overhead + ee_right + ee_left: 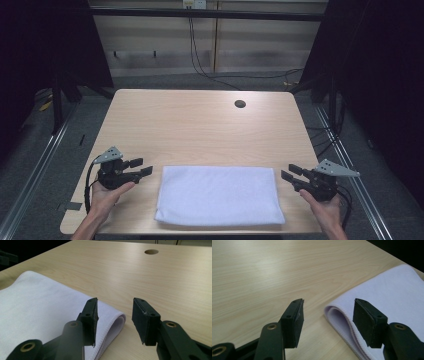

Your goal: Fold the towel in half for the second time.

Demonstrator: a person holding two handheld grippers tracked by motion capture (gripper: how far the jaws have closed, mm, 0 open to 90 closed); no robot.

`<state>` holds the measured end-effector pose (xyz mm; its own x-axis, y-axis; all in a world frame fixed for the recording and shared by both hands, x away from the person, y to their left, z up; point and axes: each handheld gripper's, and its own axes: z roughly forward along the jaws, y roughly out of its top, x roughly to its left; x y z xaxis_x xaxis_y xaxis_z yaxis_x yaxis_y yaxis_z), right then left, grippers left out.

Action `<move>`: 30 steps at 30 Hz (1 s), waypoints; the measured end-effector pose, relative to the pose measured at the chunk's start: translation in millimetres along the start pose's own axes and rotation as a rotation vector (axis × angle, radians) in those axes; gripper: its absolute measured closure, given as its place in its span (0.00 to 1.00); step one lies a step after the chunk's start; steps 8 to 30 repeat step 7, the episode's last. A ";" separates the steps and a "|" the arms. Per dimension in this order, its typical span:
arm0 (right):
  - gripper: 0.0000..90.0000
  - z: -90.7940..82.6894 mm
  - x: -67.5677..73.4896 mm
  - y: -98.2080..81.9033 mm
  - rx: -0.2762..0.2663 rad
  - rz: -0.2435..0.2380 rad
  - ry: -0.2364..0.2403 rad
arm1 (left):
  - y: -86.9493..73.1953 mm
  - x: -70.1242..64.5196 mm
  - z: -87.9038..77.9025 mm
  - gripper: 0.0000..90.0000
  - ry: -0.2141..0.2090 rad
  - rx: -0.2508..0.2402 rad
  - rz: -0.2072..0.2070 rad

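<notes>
A folded white towel (219, 195) lies flat on the wooden table (200, 125) near its front edge. My left gripper (145, 166) sits just off the towel's left end, held in a hand and open. In the left gripper view its jaws (328, 302) stand wide apart over the towel's folded corner (342, 315), with no pad touching it. My right gripper (287, 170) is at the towel's right end, also open. The right gripper view shows its jaws (115, 301) apart, with the towel's folded corner (115, 320) just below the gap between them.
A round cable hole (240, 104) is in the table's far right part. Bare tabletop stretches beyond the towel. Dark frames and rails stand on both sides of the table, and cables hang down the back wall (200, 55).
</notes>
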<state>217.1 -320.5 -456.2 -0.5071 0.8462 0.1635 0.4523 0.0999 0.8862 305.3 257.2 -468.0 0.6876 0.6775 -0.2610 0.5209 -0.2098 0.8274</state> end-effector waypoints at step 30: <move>0.52 5.2 -2.1 -8.9 0.032 0.003 -0.013 | -5.7 -13.4 3.4 0.52 -0.025 0.024 0.057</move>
